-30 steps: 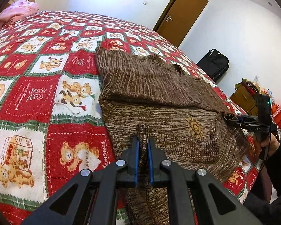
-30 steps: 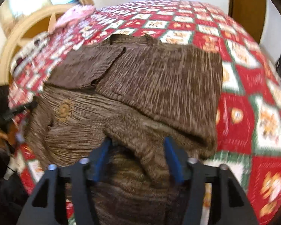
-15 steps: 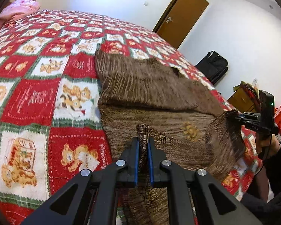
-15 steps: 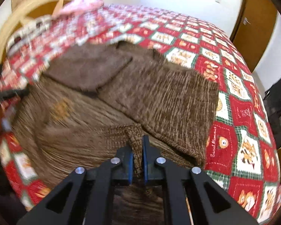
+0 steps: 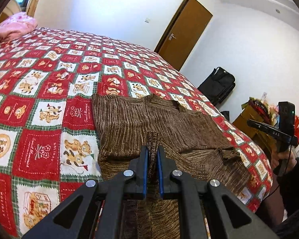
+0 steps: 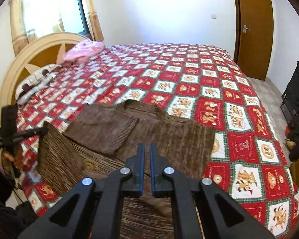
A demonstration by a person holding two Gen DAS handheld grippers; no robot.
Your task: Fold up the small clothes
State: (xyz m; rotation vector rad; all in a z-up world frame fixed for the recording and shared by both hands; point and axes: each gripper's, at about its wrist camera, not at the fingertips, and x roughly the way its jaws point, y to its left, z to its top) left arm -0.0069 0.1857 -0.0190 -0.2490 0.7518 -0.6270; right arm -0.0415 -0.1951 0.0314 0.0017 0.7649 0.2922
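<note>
A brown knit sweater (image 5: 141,119) lies on the red and white patchwork bedspread (image 5: 39,91), its sleeves folded across the body. My left gripper (image 5: 152,151) is shut on the sweater's bottom hem and holds it lifted off the bed. In the right wrist view the same sweater (image 6: 169,135) spreads ahead, and my right gripper (image 6: 147,149) is shut on the other hem corner, also raised. The left gripper shows at the left in the right wrist view (image 6: 29,132). The right gripper's body shows at the right in the left wrist view (image 5: 273,132), its fingers hidden.
A pink pillow (image 6: 83,51) and wooden headboard (image 6: 29,59) are at the bed's far end. A brown door (image 5: 185,31) and a black bag (image 5: 219,83) stand beyond the bed. Boxes with clutter (image 5: 255,115) sit by the wall.
The right gripper closed on the hem. Both grippers have lifted the bottom hem up and carried it toward the collar end.
</note>
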